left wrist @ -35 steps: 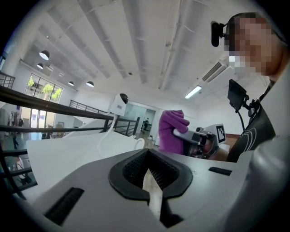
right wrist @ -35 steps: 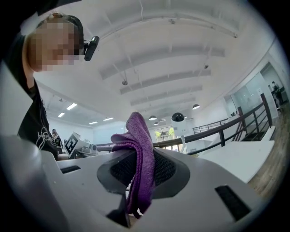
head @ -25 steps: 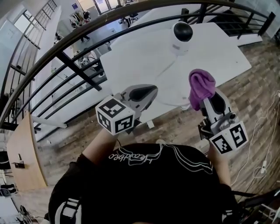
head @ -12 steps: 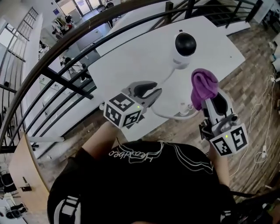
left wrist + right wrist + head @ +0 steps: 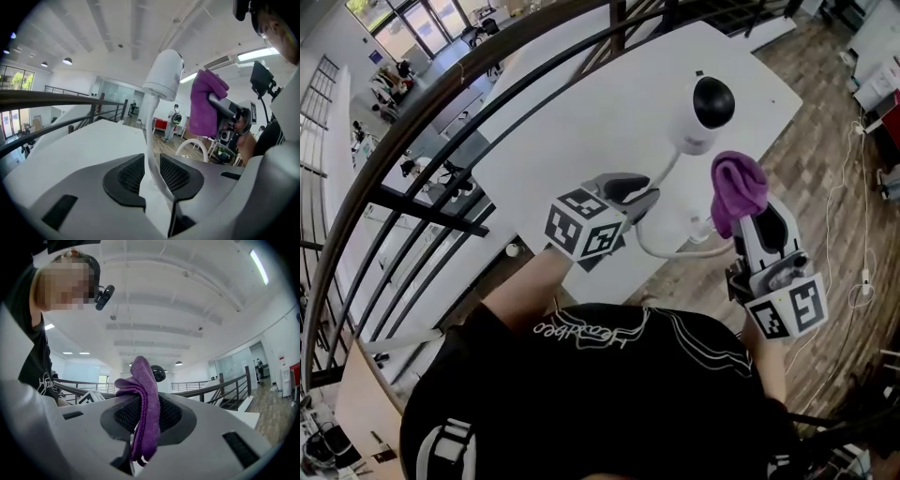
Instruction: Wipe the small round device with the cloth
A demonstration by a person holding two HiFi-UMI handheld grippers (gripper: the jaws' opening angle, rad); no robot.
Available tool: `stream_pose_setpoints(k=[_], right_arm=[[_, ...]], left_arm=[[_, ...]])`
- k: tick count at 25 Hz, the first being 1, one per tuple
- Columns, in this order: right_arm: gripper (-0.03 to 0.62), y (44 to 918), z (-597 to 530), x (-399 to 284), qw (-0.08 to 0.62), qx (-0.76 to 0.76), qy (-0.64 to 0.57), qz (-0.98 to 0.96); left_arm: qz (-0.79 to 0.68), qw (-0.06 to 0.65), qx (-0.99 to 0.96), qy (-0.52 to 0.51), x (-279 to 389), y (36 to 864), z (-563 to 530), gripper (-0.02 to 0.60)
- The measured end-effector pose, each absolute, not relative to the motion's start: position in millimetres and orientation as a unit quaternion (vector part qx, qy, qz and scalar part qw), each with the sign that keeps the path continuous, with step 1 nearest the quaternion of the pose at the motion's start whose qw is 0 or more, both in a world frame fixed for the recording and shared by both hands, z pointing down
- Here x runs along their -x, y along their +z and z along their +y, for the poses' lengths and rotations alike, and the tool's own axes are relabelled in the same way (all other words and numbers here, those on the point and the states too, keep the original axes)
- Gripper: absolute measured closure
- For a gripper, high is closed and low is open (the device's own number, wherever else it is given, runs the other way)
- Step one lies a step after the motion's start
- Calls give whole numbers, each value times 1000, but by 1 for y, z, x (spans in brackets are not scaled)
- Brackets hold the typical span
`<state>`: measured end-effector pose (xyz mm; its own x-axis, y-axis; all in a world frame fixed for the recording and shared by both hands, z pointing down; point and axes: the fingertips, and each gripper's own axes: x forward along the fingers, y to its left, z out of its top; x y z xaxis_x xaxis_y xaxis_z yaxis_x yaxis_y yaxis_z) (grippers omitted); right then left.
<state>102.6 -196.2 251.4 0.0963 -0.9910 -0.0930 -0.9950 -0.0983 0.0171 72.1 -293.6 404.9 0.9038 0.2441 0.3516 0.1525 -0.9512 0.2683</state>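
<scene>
The small round device (image 5: 705, 112) is a white ball-shaped camera head with a black face, on a curved white stalk (image 5: 664, 176) that rises from the white table (image 5: 581, 122). My left gripper (image 5: 645, 199) reaches the stalk. In the left gripper view its jaws (image 5: 151, 164) have just been opening, with the stalk (image 5: 149, 140) running up between the pads and the head (image 5: 164, 75) above. My right gripper (image 5: 739, 214) stands to the right of the device, shut on a purple cloth (image 5: 736, 187) that sticks up from its jaws (image 5: 145, 404). The device (image 5: 158, 373) peeks out behind the cloth (image 5: 144, 380).
A dark curved railing (image 5: 441, 103) runs along the table's far left side. Wooden floor with a thin white cable (image 5: 848, 187) lies to the right. The person's black shirt (image 5: 609, 394) fills the bottom of the head view.
My left gripper has moved right and forward to the device's stalk, and its jaws have parted. The right gripper still holds the cloth upright and has shifted only a little.
</scene>
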Motion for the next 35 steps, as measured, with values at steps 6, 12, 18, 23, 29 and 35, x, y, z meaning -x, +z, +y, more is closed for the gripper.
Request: stream_pose_setpoints(k=[6,12,18,23,29,35], right_arm=[[528,246,-192,-99,10,763,56,644],[528,243,-189,-91,-14,785,77,615],[528,231,-194,-92,-44,808,106,578],[528,204,-203,-89,-93,824,149,539],[527,170,-224,-82,-154,827,205,500],[528,149,-251,-69,-207,814,249,483]], left_arm=[[131,145,-959,205,-88,410,-293,488],[157,153,-954,203,-93,411,-289,497],[180,163,-954,178,-95,409,-289,497],[191,182,-951,162,-93,406,-287,497],[198,178,-952,154,-93,405,-286,495],[200,182,-951,151,-93,402,-285,495]])
